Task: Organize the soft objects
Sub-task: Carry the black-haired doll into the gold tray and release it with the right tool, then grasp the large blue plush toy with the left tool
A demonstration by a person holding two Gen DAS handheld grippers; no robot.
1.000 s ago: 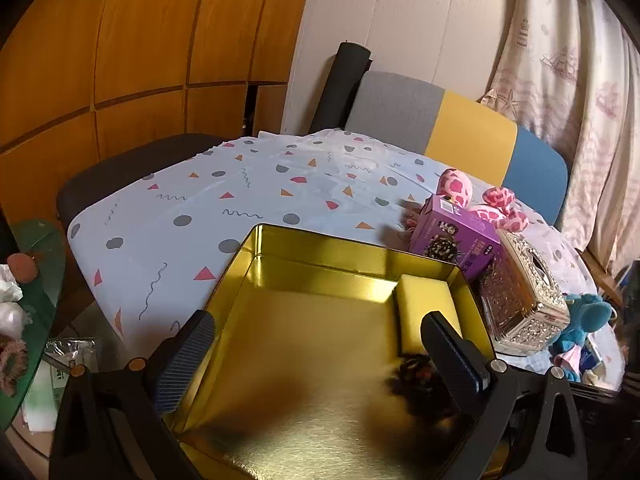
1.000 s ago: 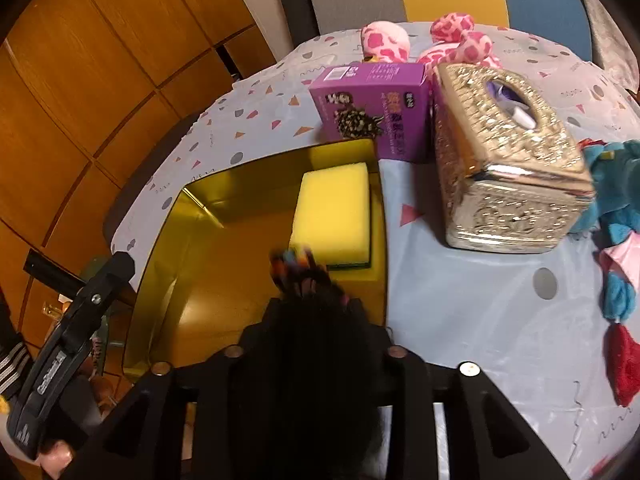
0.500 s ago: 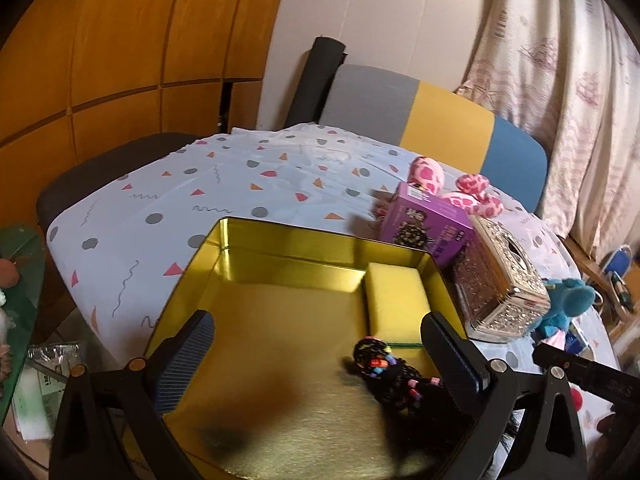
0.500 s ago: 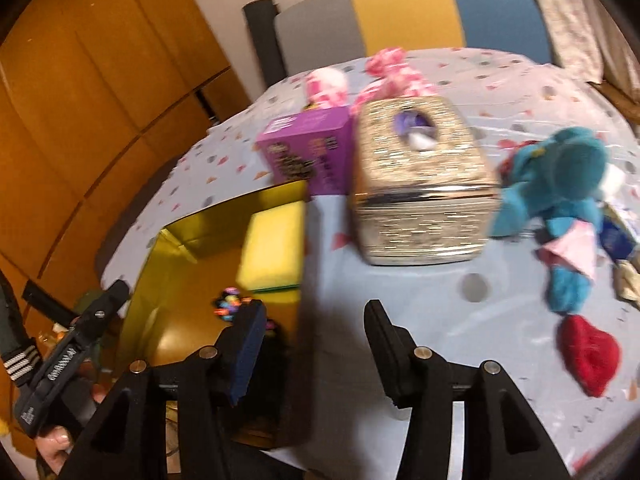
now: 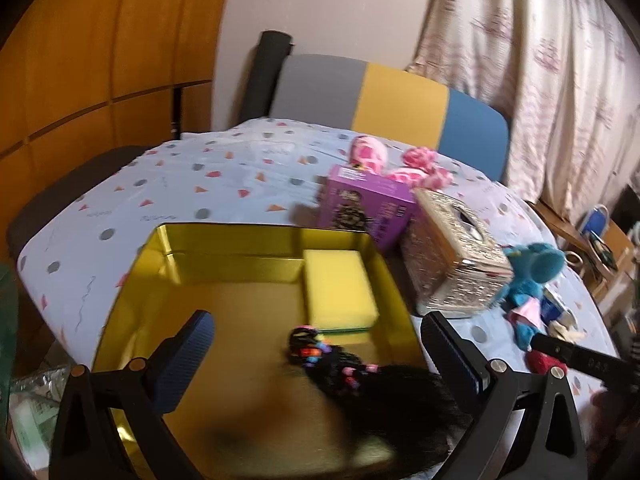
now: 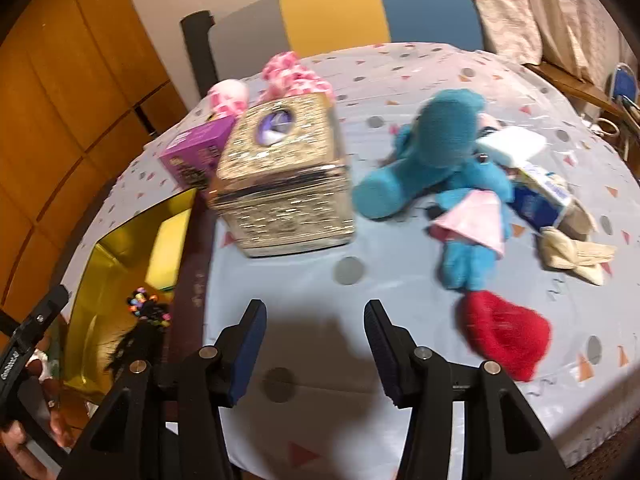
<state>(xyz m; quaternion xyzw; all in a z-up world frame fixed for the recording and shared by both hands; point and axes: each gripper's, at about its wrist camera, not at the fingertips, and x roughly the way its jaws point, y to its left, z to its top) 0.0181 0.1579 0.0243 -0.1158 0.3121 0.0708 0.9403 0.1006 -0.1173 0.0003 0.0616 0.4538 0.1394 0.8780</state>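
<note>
A gold tin (image 5: 224, 240) holds a yellow sponge (image 5: 338, 288) and a black furry piece with coloured beads (image 5: 360, 376), lying loose by the tin's right wall. My left gripper (image 5: 316, 320) hovers open over the tin, gripping nothing. My right gripper (image 6: 314, 308) is open above bare tablecloth right of the tin, nothing between its fingers. Ahead of it lie a blue plush (image 6: 440, 152), a red soft piece (image 6: 504, 336) and a beige cloth (image 6: 572, 256). A pink spotted plush (image 6: 288, 76) sits behind the boxes.
A glittery gold tissue box (image 6: 284, 184) and a purple carton (image 6: 196, 148) stand just past the tin's far right corner. A white and blue packet (image 6: 536, 192) lies by the blue plush. A striped chair back (image 5: 400, 100) stands behind the table.
The right gripper let go of the black beaded piece, which now lies in the tin, opened, and swung right over the tablecloth. The left gripper shifted slightly, staying open.
</note>
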